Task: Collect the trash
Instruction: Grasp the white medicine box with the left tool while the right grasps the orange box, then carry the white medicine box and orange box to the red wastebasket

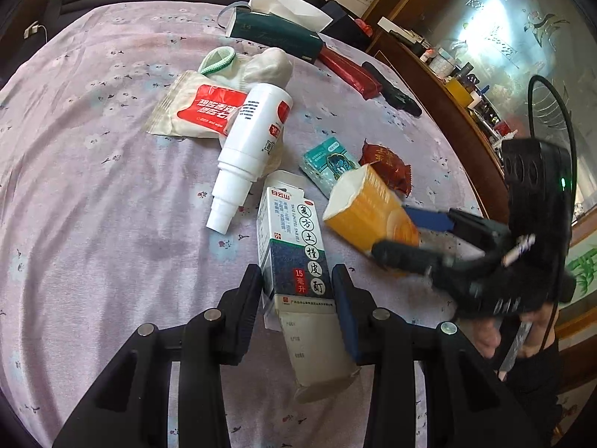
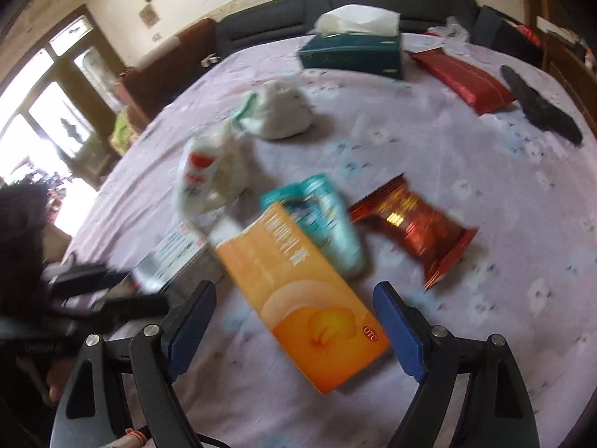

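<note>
- Left wrist view: we found the left gripper [image 1: 298, 298] clenched on a white and green box [image 1: 298, 261], its pads pressed against the two long sides near the middle. The box's far end pointed across the table [image 1: 93, 186], and its near end hung toward the camera.
- We judged that box light, thin card, easily crushed; the hold across its narrow width looked sound provided the squeeze stayed gentle.
- In the same view, the right gripper [image 1: 401, 235] sat at an orange box [image 1: 369, 212] lying on the cloth just beside the held box, one finger on either side of it.
- A white bottle [image 1: 250, 145], a red and white packet [image 1: 201, 110], a teal packet [image 1: 328, 166] and a red wrapper [image 1: 388, 166] lay near by; a tissue box [image 1: 276, 33] stood at the far edge.
- Right wrist view: the picture was blurred. We found the right gripper [image 2: 294, 324] released, its jaws spread wide, with the orange box [image 2: 306, 298] lying slantwise between them and clear of both pads.
- We judged the orange box also light, stiff-edged card with a smooth, perhaps slippery face; the long sides at mid-length seemed the best place to take hold.
- The teal packet [image 2: 321, 216] touched the box's far end and might be dragged along.
</note>
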`<state>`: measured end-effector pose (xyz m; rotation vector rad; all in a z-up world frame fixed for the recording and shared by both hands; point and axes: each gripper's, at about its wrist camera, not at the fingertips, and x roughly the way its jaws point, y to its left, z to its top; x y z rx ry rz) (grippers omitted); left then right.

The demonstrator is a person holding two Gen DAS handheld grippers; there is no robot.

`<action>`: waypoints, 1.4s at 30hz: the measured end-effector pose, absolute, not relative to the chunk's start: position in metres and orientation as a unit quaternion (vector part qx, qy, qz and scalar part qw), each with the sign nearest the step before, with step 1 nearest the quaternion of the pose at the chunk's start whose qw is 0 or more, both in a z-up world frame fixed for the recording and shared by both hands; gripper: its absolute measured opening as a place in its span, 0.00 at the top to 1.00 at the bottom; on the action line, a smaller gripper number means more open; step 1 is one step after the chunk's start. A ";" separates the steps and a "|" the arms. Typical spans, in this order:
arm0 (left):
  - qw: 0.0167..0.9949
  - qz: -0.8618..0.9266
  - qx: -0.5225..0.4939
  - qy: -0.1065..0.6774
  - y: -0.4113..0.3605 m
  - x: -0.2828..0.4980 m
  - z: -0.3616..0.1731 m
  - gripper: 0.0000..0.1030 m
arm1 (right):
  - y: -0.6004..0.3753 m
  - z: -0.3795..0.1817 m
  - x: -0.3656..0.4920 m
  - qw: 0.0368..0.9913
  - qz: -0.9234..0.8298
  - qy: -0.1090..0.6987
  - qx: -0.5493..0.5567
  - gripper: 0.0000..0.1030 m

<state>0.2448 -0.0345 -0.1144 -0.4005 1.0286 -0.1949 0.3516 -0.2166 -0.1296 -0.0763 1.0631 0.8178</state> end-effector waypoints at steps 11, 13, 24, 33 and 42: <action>0.852 -0.096 -0.188 0.478 -0.036 0.239 -0.108 0.64 | -0.205 -0.135 0.306 0.797 0.328 0.499 -0.091 0.47; 0.855 -0.102 -0.183 0.474 -0.039 0.237 -0.105 0.64 | -0.216 -0.129 0.291 0.807 0.309 0.498 -0.075 0.48; 0.874 -0.139 -0.137 0.445 -0.070 0.186 -0.080 0.68 | -0.310 -0.074 0.148 0.871 0.202 0.415 0.166 0.48; 0.869 -0.155 -0.135 0.451 -0.052 0.128 -0.077 0.70 | -0.319 -0.052 0.079 0.887 0.190 0.355 0.228 0.47; 0.844 -0.164 -0.103 0.499 -0.062 0.123 -0.105 0.65 | -0.337 -0.040 0.033 0.899 0.166 0.322 0.247 0.47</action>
